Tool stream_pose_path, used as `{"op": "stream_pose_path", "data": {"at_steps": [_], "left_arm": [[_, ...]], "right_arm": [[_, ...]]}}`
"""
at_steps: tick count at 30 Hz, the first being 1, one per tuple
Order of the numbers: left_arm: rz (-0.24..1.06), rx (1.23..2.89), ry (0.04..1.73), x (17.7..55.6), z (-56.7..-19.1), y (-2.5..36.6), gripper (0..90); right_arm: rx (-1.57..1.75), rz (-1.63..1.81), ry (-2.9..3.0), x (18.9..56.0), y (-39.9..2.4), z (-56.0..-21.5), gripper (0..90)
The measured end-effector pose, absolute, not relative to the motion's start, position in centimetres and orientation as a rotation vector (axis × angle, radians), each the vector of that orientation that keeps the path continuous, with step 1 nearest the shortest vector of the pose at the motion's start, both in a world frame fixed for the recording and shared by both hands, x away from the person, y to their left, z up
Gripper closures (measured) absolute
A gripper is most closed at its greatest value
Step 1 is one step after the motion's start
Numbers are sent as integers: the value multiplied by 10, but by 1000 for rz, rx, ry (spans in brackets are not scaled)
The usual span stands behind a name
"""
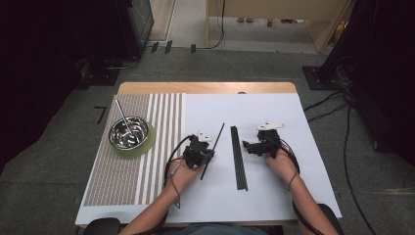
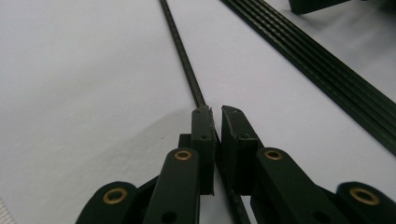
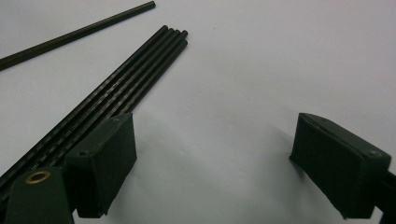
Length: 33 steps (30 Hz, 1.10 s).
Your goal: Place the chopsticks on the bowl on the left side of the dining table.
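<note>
A single thin black rod (image 1: pixel 219 136) lies slanted on the white sheet (image 1: pixel 274 112). My left gripper (image 1: pixel 207 157) is shut on it near its lower part. In the left gripper view the two pads (image 2: pixel 203 130) pinch the rod (image 2: pixel 183 56), which runs away from them across the sheet. A flat bundle of several black rods (image 1: pixel 238 156) lies just right of it. My right gripper (image 1: pixel 247 147) is beside that bundle on its right, open and holding nothing. In the right gripper view its jaws (image 3: pixel 212 149) stand wide apart, the left one over the bundle (image 3: pixel 126 79).
A steel bowl (image 1: pixel 129 132) with a thin metal utensil leaning in it sits on a green coaster (image 1: pixel 147 144), on a striped placemat (image 1: pixel 122 181) at the table's left. Cables trail from both grippers toward the person's forearms at the front edge.
</note>
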State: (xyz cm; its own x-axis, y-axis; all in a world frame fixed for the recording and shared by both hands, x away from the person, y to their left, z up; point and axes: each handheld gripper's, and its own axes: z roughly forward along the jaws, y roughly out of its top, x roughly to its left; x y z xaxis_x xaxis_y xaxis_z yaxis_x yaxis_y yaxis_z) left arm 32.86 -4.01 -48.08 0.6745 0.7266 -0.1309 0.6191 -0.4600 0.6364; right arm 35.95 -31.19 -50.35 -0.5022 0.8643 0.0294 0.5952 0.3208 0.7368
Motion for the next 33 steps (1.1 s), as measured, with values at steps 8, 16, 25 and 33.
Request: {"op": "stream_pose_path", "data": {"at_steps": [8, 16, 25, 33], "left_arm": [[214, 2225, 1064, 336, -479, -29, 860], [225, 2231, 1100, 341, -478, -21, 865], [234, 2238, 1115, 347, -477, -12, 864], [248, 2212, 1122, 345, -480, -12, 864]], "right_arm": [[1298, 1000, 2222, 359, -312, -503, 136], [1298, 1000, 2222, 359, -312, -503, 136], [1298, 1000, 2222, 359, -312, -503, 136], [1298, 999, 2221, 359, -312, -503, 136]]}}
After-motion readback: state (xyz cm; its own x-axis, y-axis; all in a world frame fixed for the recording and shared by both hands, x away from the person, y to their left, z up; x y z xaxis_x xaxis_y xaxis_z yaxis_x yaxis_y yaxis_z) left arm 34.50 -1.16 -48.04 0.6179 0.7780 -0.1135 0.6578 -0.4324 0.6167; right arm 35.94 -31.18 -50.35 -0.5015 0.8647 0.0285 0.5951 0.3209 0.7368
